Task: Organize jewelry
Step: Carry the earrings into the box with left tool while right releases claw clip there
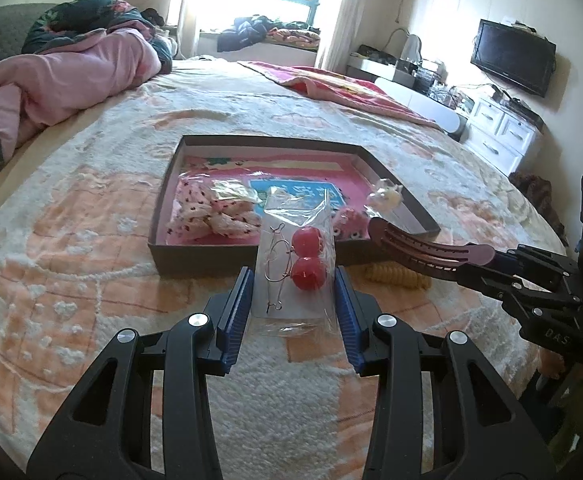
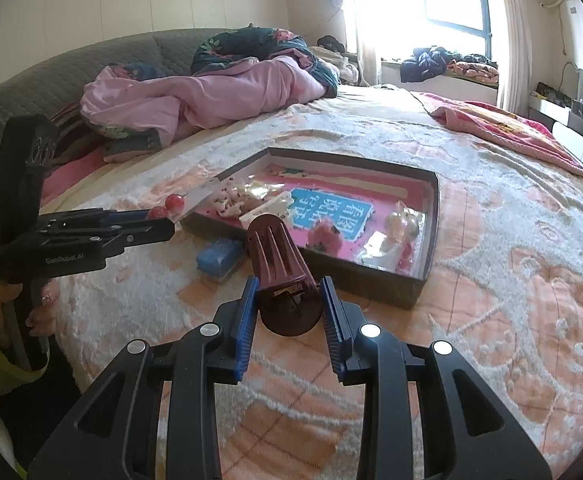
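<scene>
A shallow dark box (image 1: 163, 200) (image 2: 431, 216) lies on the bed and holds several bagged hair pieces. My left gripper (image 1: 293, 280) is shut on a clear bag with two red ball earrings (image 1: 307, 258) and holds it just before the box's near wall; the earrings show in the right wrist view (image 2: 169, 204). My right gripper (image 2: 289, 292) is shut on a dark maroon hair clip (image 2: 279, 256) (image 1: 423, 250), held above the blanket near the box's front right corner.
A yellow spiral hair tie (image 1: 395, 276) and a blue item (image 2: 219, 258) lie on the blanket before the box. A pink quilt (image 1: 51, 80) is piled at the bed's head. A white dresser (image 1: 499, 132) and TV (image 1: 513, 56) stand at the right.
</scene>
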`<state>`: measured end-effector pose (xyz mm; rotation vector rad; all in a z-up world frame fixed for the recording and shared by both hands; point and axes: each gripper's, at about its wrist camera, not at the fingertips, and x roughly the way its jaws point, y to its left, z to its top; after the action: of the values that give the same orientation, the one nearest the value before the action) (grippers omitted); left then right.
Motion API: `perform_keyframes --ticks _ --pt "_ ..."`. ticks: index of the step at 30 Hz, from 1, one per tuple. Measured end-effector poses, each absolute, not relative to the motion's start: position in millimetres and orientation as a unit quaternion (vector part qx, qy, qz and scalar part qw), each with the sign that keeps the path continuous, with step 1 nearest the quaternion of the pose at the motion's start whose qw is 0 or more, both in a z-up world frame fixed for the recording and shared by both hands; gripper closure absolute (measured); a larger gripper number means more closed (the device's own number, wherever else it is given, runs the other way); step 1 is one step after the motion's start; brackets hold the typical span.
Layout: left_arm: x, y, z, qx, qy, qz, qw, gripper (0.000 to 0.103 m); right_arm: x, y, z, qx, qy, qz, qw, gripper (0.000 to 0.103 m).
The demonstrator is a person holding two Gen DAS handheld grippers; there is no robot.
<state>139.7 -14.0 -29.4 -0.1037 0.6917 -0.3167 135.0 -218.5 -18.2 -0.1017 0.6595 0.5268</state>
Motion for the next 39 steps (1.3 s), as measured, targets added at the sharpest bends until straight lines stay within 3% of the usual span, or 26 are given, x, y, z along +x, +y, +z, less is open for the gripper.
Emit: perform_keyframes --ticks 39 --pt "251 -28 -32 -0.044 0.355 -0.146 0.922 0.071 236 -234 -23 -0.033 0.319 0.183 0.929 0.073"
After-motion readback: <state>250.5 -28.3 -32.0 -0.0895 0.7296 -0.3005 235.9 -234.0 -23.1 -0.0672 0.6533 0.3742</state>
